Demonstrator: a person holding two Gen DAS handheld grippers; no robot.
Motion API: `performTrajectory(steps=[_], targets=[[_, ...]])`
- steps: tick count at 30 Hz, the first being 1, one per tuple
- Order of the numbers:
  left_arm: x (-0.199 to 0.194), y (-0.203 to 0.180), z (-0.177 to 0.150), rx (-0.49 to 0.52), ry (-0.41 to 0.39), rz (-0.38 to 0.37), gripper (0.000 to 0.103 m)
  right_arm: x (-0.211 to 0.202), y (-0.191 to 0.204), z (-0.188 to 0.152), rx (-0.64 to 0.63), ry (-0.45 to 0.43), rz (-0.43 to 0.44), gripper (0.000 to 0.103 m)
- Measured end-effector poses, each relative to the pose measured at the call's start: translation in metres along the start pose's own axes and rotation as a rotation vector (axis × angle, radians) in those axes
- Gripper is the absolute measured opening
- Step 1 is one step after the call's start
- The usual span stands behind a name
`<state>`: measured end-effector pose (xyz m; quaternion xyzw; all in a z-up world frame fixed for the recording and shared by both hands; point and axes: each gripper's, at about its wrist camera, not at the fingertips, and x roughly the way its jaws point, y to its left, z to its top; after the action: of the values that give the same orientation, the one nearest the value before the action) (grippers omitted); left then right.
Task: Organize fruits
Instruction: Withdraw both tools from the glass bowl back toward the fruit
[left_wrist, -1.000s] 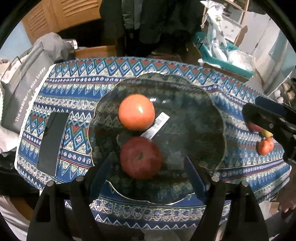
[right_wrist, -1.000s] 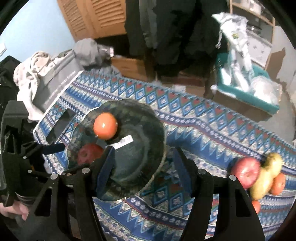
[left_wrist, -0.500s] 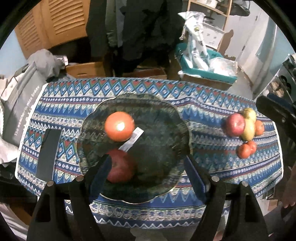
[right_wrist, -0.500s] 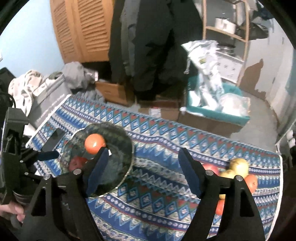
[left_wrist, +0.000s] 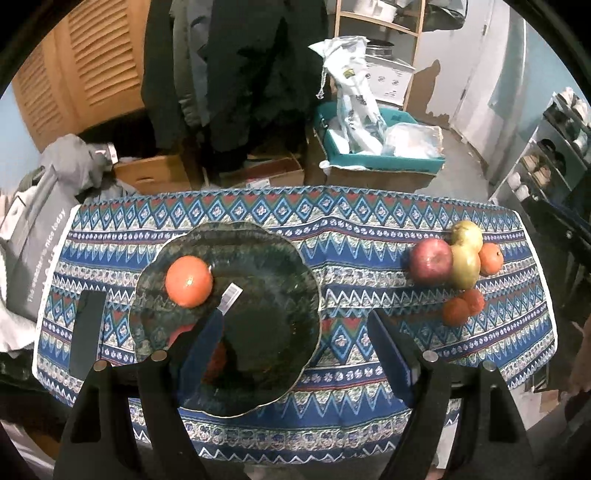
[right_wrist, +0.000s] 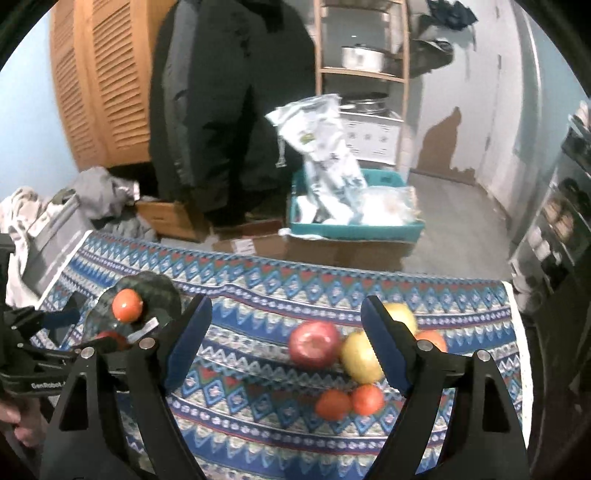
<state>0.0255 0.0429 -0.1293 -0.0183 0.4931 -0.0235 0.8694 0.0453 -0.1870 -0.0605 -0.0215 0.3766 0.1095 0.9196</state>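
A dark glass plate (left_wrist: 266, 306) lies on the patterned tablecloth (left_wrist: 351, 236) at the left. It holds an orange (left_wrist: 188, 281), a red apple (left_wrist: 218, 360) partly hidden behind my left finger, and a white label (left_wrist: 229, 297). A pile of loose fruit lies at the right: a red apple (left_wrist: 431, 261), two yellow-green fruits (left_wrist: 464, 266) and small oranges (left_wrist: 456, 311). My left gripper (left_wrist: 295, 354) is open and empty, high above the plate's near edge. My right gripper (right_wrist: 286, 339) is open and empty above the red apple (right_wrist: 314, 344) of the pile.
A black flat object (left_wrist: 86, 334) lies on the cloth left of the plate. A grey bag (left_wrist: 33, 258) sits at the table's left end. Beyond the table stand cardboard boxes (left_wrist: 155, 173), a teal crate (left_wrist: 380, 155) and hanging coats.
Both grippers have pulled back and risen, so the whole table shows now. The left gripper left the red apple on the plate. The right view swung from the plate to the fruit pile.
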Motion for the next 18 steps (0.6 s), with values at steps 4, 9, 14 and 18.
performTrajectory(steps=[4, 9, 14, 18], targets=[[-0.002, -0.019, 0.005, 0.015, -0.006, -0.016, 0.082, -0.011, -0.023, -0.004, 0.015, -0.005, -0.037, 0.083], [0.0, -0.045, 0.005, 0.072, -0.005, -0.017, 0.082, -0.021, -0.05, -0.011, 0.032, 0.004, -0.071, 0.083], [0.004, -0.07, 0.006, 0.12, 0.0, -0.025, 0.082, -0.028, -0.074, -0.02, 0.052, 0.007, -0.102, 0.083], [0.004, -0.087, 0.009, 0.153, -0.014, -0.018, 0.082, -0.032, -0.089, -0.026, 0.076, 0.01, -0.113, 0.083]])
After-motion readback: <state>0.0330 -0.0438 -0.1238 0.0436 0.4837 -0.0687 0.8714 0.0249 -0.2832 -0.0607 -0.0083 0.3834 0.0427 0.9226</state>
